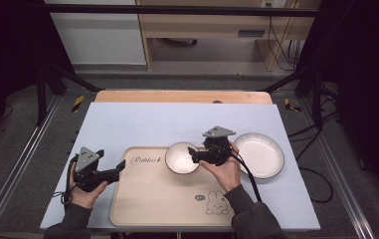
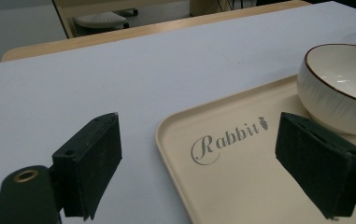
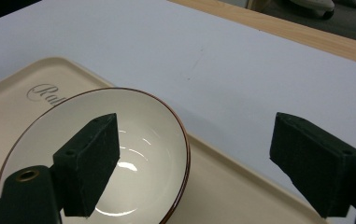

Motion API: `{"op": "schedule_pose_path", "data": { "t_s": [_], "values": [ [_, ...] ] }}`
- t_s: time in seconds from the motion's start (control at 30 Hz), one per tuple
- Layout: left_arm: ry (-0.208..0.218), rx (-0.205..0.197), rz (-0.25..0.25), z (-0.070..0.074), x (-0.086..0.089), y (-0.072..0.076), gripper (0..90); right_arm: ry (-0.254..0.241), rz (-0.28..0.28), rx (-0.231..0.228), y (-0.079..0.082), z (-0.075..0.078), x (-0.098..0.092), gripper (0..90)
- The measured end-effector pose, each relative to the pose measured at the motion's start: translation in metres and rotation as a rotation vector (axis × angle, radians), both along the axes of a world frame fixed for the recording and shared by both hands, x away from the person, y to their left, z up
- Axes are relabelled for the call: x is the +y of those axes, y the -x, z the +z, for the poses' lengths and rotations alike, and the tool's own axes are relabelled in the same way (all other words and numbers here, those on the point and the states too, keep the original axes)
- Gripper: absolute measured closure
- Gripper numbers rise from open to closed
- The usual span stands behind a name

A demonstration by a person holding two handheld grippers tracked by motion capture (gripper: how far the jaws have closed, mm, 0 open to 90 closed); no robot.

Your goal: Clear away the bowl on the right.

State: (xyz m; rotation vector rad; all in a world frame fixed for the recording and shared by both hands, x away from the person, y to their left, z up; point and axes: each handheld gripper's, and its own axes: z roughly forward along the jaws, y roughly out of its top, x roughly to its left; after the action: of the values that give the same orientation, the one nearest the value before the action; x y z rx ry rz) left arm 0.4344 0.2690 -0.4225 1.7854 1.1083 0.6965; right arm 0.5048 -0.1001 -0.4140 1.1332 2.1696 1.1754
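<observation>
A person is working two tools over a white-covered desk (image 1: pixel 127 119). The right hand-held gripper (image 1: pixel 193 152), jaws spread wide, is straddling the near rim of a brown-rimmed bowl (image 1: pixel 181 158) sitting at the upper edge of a beige tray (image 1: pixel 147 199), centre frame. A white plate (image 1: pixel 261 154) is lying to the right, off the tray. The left hand-held gripper (image 1: pixel 121 167), also wide and empty, is hovering at the tray's left edge. A clean grip likely means seating one jaw inside the rim, one outside, before closing.
</observation>
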Motion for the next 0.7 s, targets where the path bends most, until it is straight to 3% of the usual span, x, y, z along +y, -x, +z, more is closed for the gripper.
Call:
{"op": "schedule_pose_path", "data": {
  "t_s": [0.27, 0.37, 0.7],
  "values": [
    [-0.001, -0.002, 0.001, 0.0, 0.001, 0.001, 14.0, -0.01, 0.023, -0.047, 0.012, 0.01, -0.003, 10.3],
    [0.0, -0.002, 0.001, 0.001, 0.001, 0.001, 13.9, -0.058, 0.022, -0.088, 0.018, 0.012, -0.008, 11.0],
    [-0.001, -0.001, 0.005, 0.0, 0.002, 0.001, 13.4, -0.056, 0.013, -0.118, 0.034, 0.014, -0.03, 8.6]
  ]
}}
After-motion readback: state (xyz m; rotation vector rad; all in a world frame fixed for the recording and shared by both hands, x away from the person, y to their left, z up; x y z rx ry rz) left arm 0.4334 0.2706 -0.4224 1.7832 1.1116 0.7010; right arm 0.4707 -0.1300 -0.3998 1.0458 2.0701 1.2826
